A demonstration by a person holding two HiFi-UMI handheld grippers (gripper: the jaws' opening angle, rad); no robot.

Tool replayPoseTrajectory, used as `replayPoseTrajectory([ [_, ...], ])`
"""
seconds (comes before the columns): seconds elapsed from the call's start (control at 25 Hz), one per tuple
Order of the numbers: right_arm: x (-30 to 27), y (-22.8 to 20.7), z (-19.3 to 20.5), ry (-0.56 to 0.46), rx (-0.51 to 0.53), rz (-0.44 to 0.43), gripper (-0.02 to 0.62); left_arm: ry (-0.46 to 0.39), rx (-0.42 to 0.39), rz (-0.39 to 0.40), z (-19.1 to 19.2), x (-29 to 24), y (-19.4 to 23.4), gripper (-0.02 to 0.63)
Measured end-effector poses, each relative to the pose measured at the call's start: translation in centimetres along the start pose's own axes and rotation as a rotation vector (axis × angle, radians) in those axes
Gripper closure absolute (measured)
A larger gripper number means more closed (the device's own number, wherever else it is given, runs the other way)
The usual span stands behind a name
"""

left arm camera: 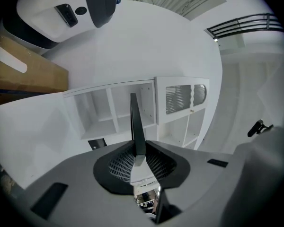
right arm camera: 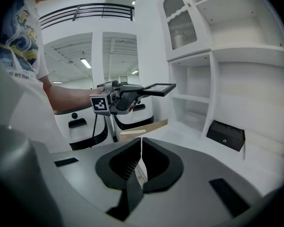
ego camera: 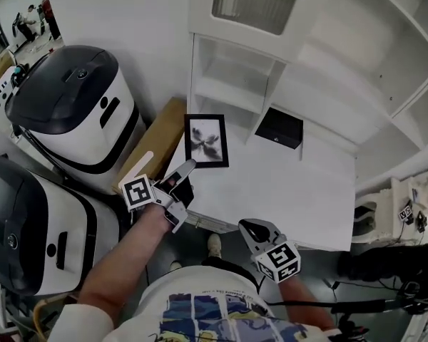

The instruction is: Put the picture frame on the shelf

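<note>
Left arm [ego camera: 128, 255] is reaching forward from the lower left, with the left gripper [ego camera: 181, 178] pointing about level. Its fingers [left arm camera: 118, 167] are clamping the near corner of the picture frame [ego camera: 206, 141]. The frame is hanging flat, picture side up, in the air over the left part of the white tabletop [ego camera: 292, 191], short of the white shelf [ego camera: 232, 84]. Right gripper [ego camera: 251, 228] is tilting downward by the tabletop's front edge, fingers pressed together, gripping nothing. Black box [ego camera: 279, 127] is sitting at the shelf's foot.
</note>
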State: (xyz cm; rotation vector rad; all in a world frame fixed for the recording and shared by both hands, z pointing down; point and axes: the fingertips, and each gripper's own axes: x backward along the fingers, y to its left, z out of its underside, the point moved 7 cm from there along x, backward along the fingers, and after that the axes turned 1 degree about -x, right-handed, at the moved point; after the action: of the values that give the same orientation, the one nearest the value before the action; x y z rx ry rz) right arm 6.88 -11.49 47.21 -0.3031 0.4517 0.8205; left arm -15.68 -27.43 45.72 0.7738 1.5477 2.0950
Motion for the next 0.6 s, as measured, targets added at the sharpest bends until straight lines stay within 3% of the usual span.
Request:
replayPoseTrajectory([
  [0.6,-2.7,-10.9,-1.2,-0.012,-0.006,-0.039,0.568,-0.065,-0.069,-0.071,-7.2,-13.8,4.7,0.532],
])
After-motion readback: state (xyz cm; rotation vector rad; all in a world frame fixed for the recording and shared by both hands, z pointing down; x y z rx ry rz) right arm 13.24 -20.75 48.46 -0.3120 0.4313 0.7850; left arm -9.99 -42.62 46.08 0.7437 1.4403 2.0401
